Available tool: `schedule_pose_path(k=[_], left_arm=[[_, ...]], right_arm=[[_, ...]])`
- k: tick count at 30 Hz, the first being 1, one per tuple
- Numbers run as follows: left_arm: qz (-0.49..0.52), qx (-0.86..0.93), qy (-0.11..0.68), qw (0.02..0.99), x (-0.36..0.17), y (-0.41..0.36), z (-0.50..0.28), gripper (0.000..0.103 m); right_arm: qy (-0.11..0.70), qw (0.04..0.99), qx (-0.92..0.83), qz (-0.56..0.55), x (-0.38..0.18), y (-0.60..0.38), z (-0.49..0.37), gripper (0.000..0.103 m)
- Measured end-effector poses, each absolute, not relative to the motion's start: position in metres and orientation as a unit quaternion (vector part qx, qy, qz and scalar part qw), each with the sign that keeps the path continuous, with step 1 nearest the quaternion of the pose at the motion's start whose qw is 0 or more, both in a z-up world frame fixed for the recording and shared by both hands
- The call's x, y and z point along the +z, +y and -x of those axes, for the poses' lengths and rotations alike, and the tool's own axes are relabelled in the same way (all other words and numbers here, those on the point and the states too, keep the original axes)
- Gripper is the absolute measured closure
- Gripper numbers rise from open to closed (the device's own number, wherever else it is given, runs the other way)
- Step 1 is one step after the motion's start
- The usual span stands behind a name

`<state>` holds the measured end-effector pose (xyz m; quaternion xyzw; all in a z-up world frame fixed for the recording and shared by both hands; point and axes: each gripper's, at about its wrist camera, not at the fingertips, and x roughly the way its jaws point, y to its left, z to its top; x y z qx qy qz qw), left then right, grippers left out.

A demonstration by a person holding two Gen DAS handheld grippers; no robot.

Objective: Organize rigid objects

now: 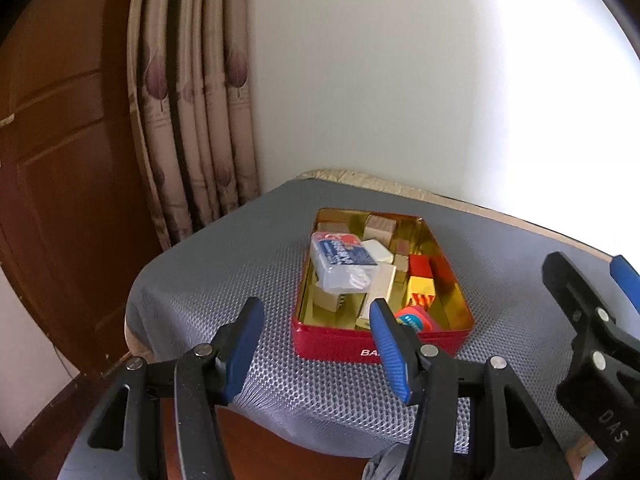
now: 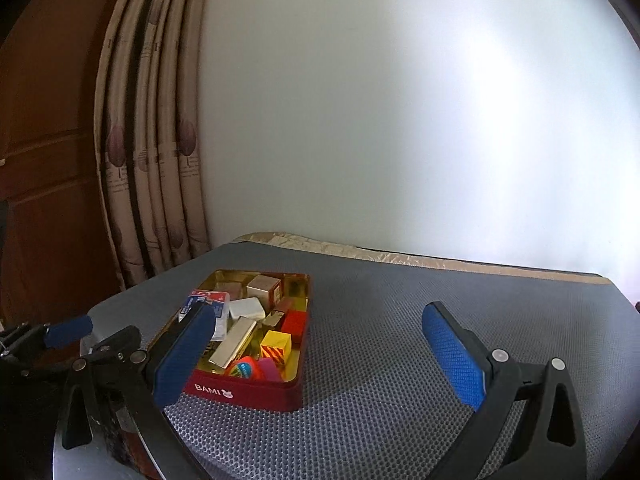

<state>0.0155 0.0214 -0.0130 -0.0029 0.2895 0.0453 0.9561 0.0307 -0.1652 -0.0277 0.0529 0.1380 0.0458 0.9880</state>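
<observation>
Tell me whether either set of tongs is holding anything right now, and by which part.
Nothing is held. Left tongs and right tongs both stand open and empty near the red tin.

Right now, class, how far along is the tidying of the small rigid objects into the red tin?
Done, it seems: the blocks, the clear plastic box and the rest lie inside the red tin, and the grey mat around it shows nothing loose. In hand: nothing; the left gripper and right gripper are open. No lid shows.
</observation>
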Motion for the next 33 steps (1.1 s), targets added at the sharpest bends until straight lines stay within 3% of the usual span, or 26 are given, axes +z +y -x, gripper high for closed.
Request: schedule_pose_path(k=[33], left_arm=[[0.009,0.059,0.313,0.948,-0.018,0.027,-0.022,0.047]], right_arm=[[0.173,0.981,0.077,-0.048,-0.036,-0.155,-0.037,0.0]])
